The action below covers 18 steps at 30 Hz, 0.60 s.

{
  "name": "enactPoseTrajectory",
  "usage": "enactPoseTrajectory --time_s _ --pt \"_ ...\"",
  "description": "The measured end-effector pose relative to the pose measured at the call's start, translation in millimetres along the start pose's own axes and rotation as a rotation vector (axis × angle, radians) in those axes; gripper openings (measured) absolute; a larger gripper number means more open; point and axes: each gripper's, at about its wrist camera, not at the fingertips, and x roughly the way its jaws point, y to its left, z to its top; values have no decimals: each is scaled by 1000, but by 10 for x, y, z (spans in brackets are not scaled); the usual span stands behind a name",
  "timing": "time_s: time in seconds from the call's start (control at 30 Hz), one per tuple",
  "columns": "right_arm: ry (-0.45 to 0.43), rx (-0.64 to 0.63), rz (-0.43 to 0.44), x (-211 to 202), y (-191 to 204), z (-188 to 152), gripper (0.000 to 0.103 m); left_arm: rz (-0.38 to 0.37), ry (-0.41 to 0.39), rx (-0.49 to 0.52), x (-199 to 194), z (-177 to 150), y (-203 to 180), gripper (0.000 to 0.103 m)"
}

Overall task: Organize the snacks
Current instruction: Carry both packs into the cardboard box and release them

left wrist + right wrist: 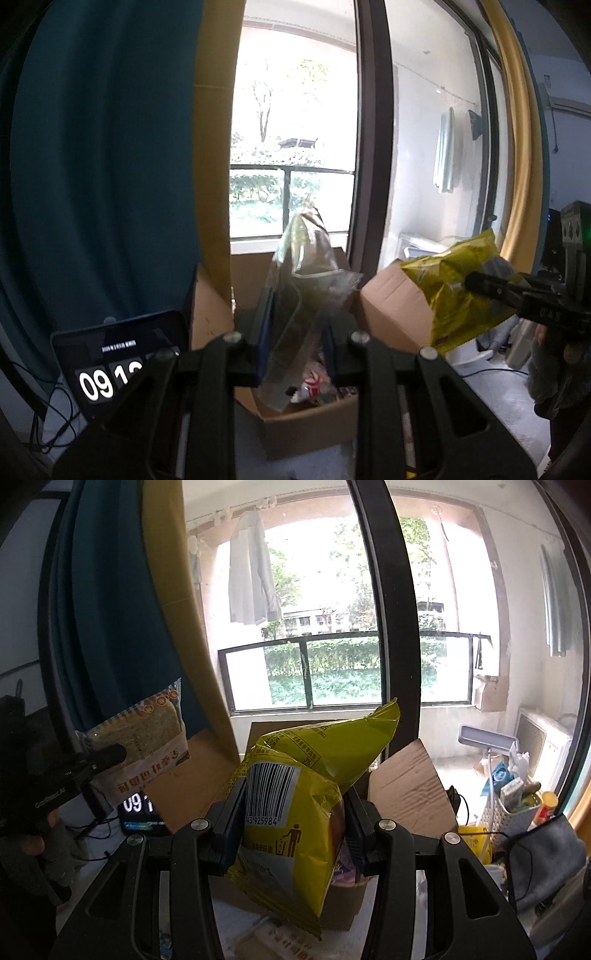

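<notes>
**Two snack packs aloft, box below**

While both tools hang above the open box (306,424), each is clenched on one soft pack.

Item 1: clear pack (306,280). Held by the left tool (295,354), jaws closed on its lower part, the top standing free and leaning a little. In the right view the same pack (144,746) shows a printed face with bread-like contents. Judged light, limp and slippery; the film crumples where pinched. The contents look crushable, so a grip on the sealed margin suits better than one across the middle.

Item 2: yellow bag (295,805). Held by the right tool (291,823), jaws pressed on both side edges at barcode height. The top corner folds over and the bottom seam hangs below the jaws. Seen from the left view, the bag (461,291) sits right of the clear pack, apart from it, just in front of a raised box flap. Judged light, puffy with air, glossy; likely to slide or rotate under a narrow pinch, and fragile inside if squeezed hard. Seams are the firmer hold.

Container: cardboard, flaps up, on the tabletop (498,398), other wrappers visible inside. A clock screen (110,369) stands to its left.

Stage, by judgement: both items lifted out or awaiting placement; which cannot be told.
</notes>
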Motion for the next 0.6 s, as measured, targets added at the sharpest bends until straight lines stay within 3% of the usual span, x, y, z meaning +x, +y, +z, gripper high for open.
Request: enactPoseTrajectory --time_s 0.27,0.6 --pt "0 52 -51 517 -201 -42 50 19 70 -25 608 -169 134 24" --pt "97 86 -60 1231 -381 -276 51 71 179 45 1252 -346 53 28"
